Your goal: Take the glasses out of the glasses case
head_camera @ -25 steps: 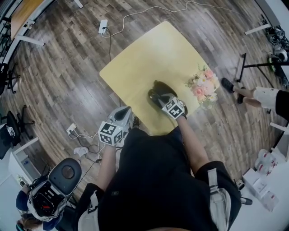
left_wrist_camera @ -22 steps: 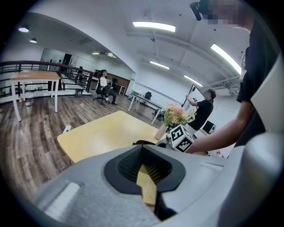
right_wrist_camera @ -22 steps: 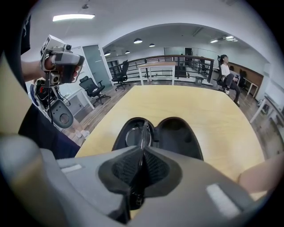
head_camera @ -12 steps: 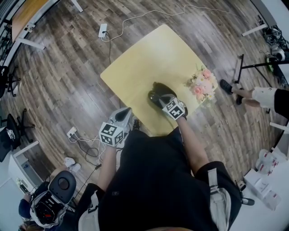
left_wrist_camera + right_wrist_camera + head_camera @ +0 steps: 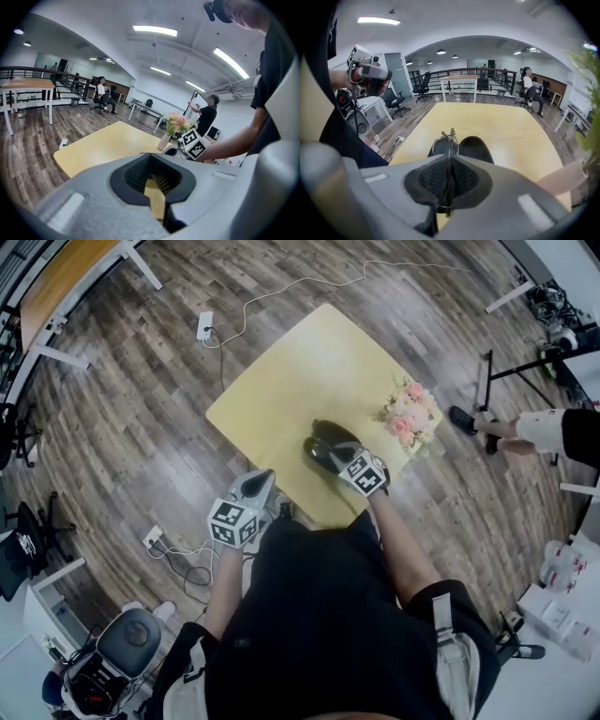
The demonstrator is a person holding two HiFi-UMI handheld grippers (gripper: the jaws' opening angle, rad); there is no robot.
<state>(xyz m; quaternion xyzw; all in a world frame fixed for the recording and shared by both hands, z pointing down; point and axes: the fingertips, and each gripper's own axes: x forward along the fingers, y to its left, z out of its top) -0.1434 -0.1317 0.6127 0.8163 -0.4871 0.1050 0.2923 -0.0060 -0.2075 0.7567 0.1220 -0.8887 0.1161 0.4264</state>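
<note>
A black glasses case (image 5: 319, 441) lies open on the near part of the yellow table (image 5: 300, 371). My right gripper (image 5: 332, 452) hovers just over it, shut on the thin metal-framed glasses (image 5: 449, 139). In the right gripper view the frame stands up between the pads, with the case's two halves (image 5: 474, 148) right behind it. My left gripper (image 5: 254, 484) hangs off the table's near left edge and points toward it. A narrow gap shows between its pads in the left gripper view (image 5: 153, 182), with nothing in it.
A vase of pink flowers (image 5: 410, 416) stands at the table's right corner, close to the case. A power strip and cable (image 5: 204, 324) lie on the wood floor beyond the table. A person's foot (image 5: 466, 420) and a stand are at right.
Both grippers hold nearly the same places over the second. The head view has shifted a little, and the chair and person at lower left have slid toward the frame's corner.
</note>
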